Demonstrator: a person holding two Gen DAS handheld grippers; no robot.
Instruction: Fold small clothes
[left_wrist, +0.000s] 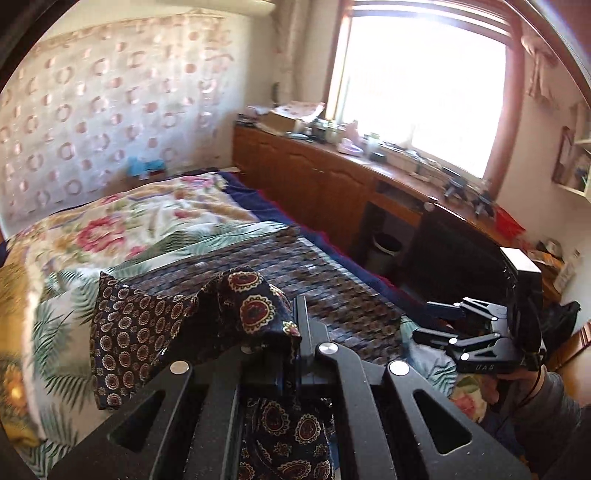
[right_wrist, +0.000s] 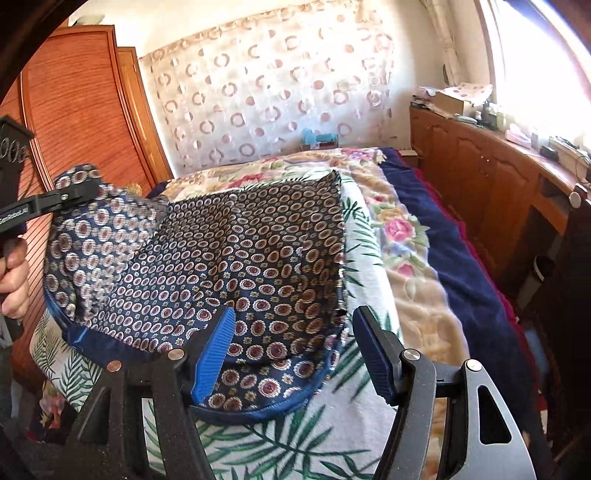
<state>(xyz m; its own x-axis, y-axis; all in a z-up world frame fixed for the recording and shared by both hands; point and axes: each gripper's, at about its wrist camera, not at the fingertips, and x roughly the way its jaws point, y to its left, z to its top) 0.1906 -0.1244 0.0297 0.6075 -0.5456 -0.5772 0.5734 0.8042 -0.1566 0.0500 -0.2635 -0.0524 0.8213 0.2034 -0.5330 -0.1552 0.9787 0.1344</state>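
Surface: bed (right_wrist: 424, 291) with floral blanket
Garment: navy patterned shorts (right_wrist: 240, 266) spread on the bed, one corner lifted
Left gripper (left_wrist: 291, 332): pinching that raised corner
Right gripper (right_wrist: 295, 350): fingers spread, poised over the waistband

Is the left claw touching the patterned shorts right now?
Touching. In the left wrist view the left claw is shut on a bunched fold of the patterned shorts, with cloth draped over its fingers. The right wrist view shows the same corner lifted.
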